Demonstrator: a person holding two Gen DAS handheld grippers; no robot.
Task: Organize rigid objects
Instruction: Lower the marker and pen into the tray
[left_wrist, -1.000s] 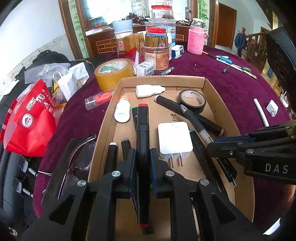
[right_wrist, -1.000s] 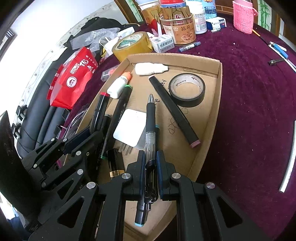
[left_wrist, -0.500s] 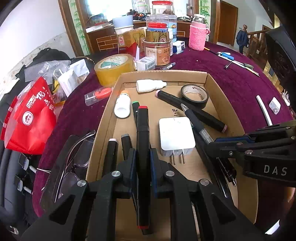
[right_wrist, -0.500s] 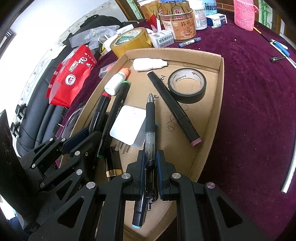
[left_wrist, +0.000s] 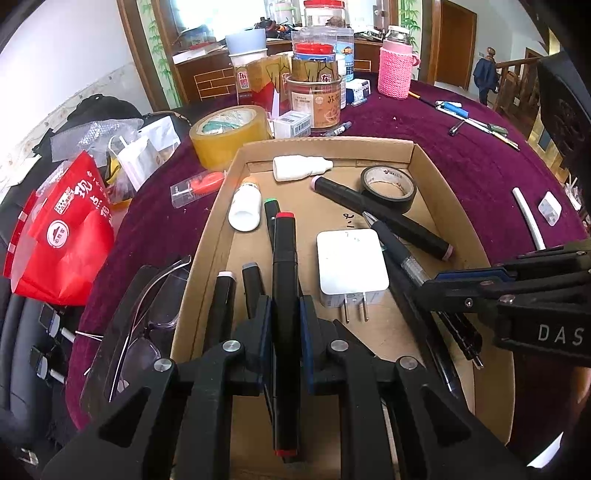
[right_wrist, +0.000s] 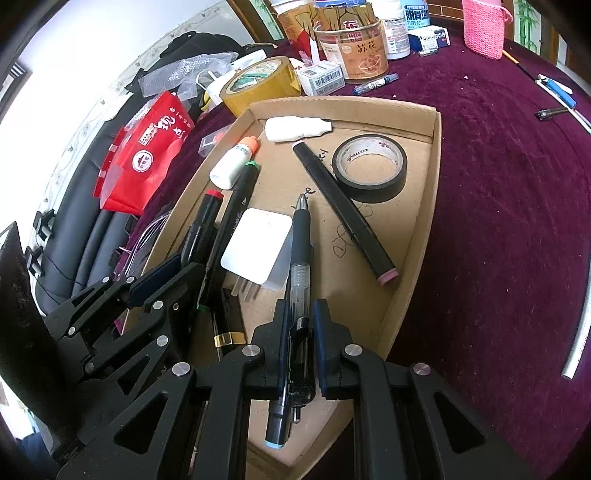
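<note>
A shallow cardboard tray lies on the purple tablecloth. My left gripper is shut on a black marker with red caps, held lengthwise over the tray's near left part. My right gripper is shut on a black ballpoint pen, and a blue-capped marker lies along it between the fingers. Inside the tray lie a white charger, a black tape roll, a pink-capped marker, a green-capped marker and two white bottles.
Left of the tray lie clear glasses, a red bag and a small clear case. A yellow tape roll, jars and a pink-sleeved bottle stand behind. A white tube lies at the right.
</note>
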